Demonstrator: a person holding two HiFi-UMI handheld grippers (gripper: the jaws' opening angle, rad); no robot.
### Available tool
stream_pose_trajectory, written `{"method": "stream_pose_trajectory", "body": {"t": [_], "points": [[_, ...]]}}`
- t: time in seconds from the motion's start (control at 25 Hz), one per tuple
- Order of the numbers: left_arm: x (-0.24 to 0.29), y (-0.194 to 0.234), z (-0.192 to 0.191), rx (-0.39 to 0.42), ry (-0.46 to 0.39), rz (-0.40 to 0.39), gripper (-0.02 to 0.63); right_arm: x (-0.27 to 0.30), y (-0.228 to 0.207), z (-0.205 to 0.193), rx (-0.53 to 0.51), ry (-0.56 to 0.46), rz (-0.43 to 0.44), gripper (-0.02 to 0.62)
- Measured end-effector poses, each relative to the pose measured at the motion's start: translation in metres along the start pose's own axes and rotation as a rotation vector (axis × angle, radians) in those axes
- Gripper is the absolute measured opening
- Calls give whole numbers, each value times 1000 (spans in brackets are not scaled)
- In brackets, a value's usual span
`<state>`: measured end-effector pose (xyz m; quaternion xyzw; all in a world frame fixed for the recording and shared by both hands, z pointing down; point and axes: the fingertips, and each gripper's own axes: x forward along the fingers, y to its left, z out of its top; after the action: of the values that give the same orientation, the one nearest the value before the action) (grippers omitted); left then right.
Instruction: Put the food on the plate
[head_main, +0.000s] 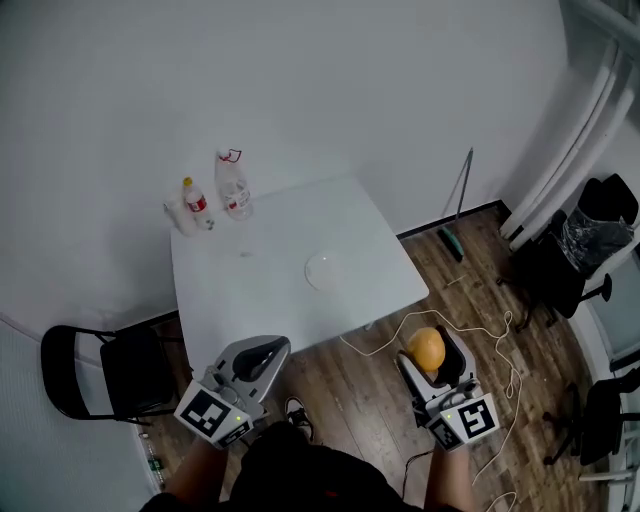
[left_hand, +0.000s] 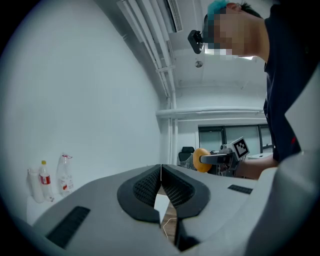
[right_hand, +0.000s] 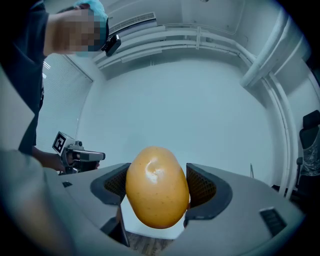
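Two grippers hang short of the white table (head_main: 262, 292), one of them loaded.
Plastic bottles (head_main: 232, 186) stand at the table's far left corner, clear of the work. The left gripper (left_hand: 161, 186) idles with its jaws pressed together on nothing. The small plate (head_main: 325, 270) lies bare mid-table. The right gripper (head_main: 435, 368) clamps a potato (right_hand: 157, 186) across its middle, over the floor, likely for a steady carry to the plate.

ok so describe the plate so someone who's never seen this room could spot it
Find the square white table ahead of the person. The plate lies flat on it, right of the middle, with nothing around it. Unlike the bottles standing at the far left corner, it is a low, pale round disc.
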<state>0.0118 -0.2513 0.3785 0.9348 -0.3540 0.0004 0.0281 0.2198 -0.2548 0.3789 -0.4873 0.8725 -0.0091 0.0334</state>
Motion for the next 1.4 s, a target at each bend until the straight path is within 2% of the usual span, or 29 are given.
{"method": "stream_pose_trajectory", "body": {"t": [0.2, 0.28, 0.36, 0.56, 0.64, 0.76, 0.92, 1.12, 1.4], "points": [[24, 85, -3, 1, 25, 7, 23, 92, -8, -8, 41, 7, 21, 344], [34, 109, -4, -11, 11, 9, 23, 118, -12, -15, 42, 22, 29, 344], [44, 126, -4, -23, -7, 12, 23, 141, -17, -21, 42, 36, 44, 344], [63, 158, -17, -38, 39, 75, 23, 190, -34, -38, 65, 75, 98, 344], [73, 168, -22, -31, 92, 113, 23, 208, -46, -52, 67, 101, 130, 344], [87, 173, -27, -38, 131, 155, 23, 236, -67, -88, 59, 179, 169, 344], [111, 171, -39, -87, 121, 207, 23, 281, -86, -139, 42, 317, 248, 344], [138, 167, -53, -115, 138, 237, 23, 322, -88, -204, -23, 465, 332, 344], [124, 185, -68, -155, 153, 350, 23, 355, -80, -314, -120, 697, 384, 344]]}}
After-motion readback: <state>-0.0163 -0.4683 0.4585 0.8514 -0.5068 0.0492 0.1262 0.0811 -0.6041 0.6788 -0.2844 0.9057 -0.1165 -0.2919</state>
